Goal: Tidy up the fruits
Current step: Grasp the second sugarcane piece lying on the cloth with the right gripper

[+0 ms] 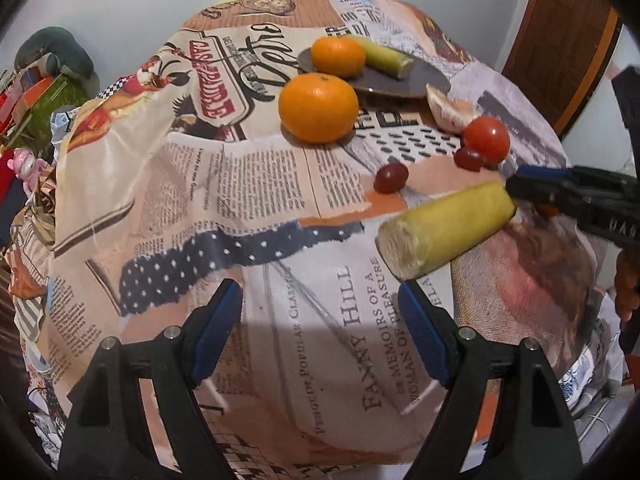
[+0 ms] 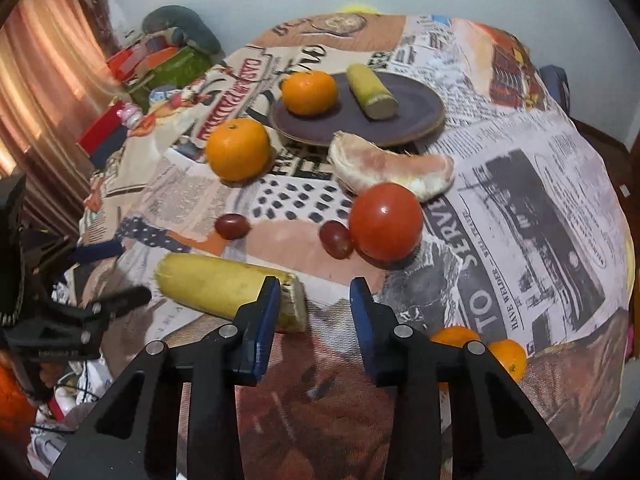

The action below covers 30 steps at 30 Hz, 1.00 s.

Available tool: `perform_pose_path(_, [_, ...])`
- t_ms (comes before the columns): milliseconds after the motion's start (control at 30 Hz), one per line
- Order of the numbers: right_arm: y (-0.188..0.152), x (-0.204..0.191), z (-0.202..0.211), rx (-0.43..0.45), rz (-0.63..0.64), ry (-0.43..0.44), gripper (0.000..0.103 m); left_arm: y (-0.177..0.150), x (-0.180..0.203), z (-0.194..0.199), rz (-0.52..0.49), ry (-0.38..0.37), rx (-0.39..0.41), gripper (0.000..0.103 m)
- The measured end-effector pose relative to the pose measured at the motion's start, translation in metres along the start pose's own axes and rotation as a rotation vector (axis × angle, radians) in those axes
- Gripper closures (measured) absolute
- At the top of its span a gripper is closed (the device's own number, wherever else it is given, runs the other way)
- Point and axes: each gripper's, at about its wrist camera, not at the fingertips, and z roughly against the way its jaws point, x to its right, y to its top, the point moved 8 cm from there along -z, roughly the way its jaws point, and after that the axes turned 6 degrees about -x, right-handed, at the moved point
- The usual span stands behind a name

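Observation:
A dark plate at the back of the table holds an orange and a cut green stalk piece. A second orange, a pomelo segment, a tomato and two grapes lie on the cloth. A yellow stalk piece lies near the front. My right gripper is open, at the stalk's cut end, its left finger in front of it. My left gripper is open and empty over the cloth.
The round table wears a newspaper-print cloth that hangs over the edges. Two more oranges show at the front right behind my right gripper's finger. Toys and clutter lie beyond the table's left edge. A wooden chair stands at the far right.

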Motion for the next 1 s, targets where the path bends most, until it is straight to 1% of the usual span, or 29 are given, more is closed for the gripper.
perform_pose_path(67, [0.003,0.007,0.002,0.012,-0.010,-0.045,0.070,0.000,0.005,-0.003,-0.015,0.005,-0.004,0.022])
perform_pose_path(100, [0.004,0.010,0.003,0.016,-0.018,-0.051,0.070,0.001,0.008,-0.005,-0.019,-0.002,-0.005,0.022])
perform_pose_path(167, [0.002,0.015,0.000,-0.005,-0.028,-0.047,0.070,0.004,0.012,-0.006,-0.024,-0.012,-0.006,0.022])
perform_pose_path(233, [-0.002,0.014,-0.005,-0.038,0.000,-0.054,0.070,0.009,0.015,-0.008,-0.029,-0.009,-0.005,0.022])
perform_pose_path(300, [-0.011,0.004,-0.007,-0.064,0.041,-0.021,0.070,0.014,0.015,-0.011,-0.025,0.001,-0.003,0.022])
perform_pose_path(367, [-0.015,-0.003,-0.005,-0.066,0.075,-0.009,0.071,0.020,0.014,-0.012,-0.014,0.001,-0.004,0.022])
perform_pose_path(467, [-0.021,-0.011,0.002,-0.063,0.111,0.037,0.071,0.028,0.010,-0.014,0.007,-0.005,-0.001,0.022])
perform_pose_path(567, [-0.017,-0.007,0.012,-0.041,0.117,0.006,0.071,0.032,0.006,-0.015,0.031,-0.019,-0.005,0.022])
perform_pose_path(667, [-0.008,-0.006,0.025,-0.015,0.099,0.026,0.071,0.030,0.001,-0.009,0.041,-0.006,0.013,0.022])
perform_pose_path(767, [0.003,-0.020,0.027,-0.008,0.131,0.045,0.067,0.025,-0.007,0.000,0.054,0.000,0.028,0.022])
perform_pose_path(833, [0.008,-0.034,0.020,-0.019,0.166,0.051,0.063,0.021,-0.012,0.005,0.067,-0.001,0.033,0.022])
perform_pose_path(933, [0.010,-0.057,0.001,-0.059,0.225,0.075,0.062,0.014,-0.021,0.013,0.093,-0.004,0.044,0.022])
perform_pose_path(1000, [0.009,-0.069,-0.016,-0.103,0.254,0.085,0.062,0.010,-0.026,0.016,0.112,-0.013,0.050,0.022])
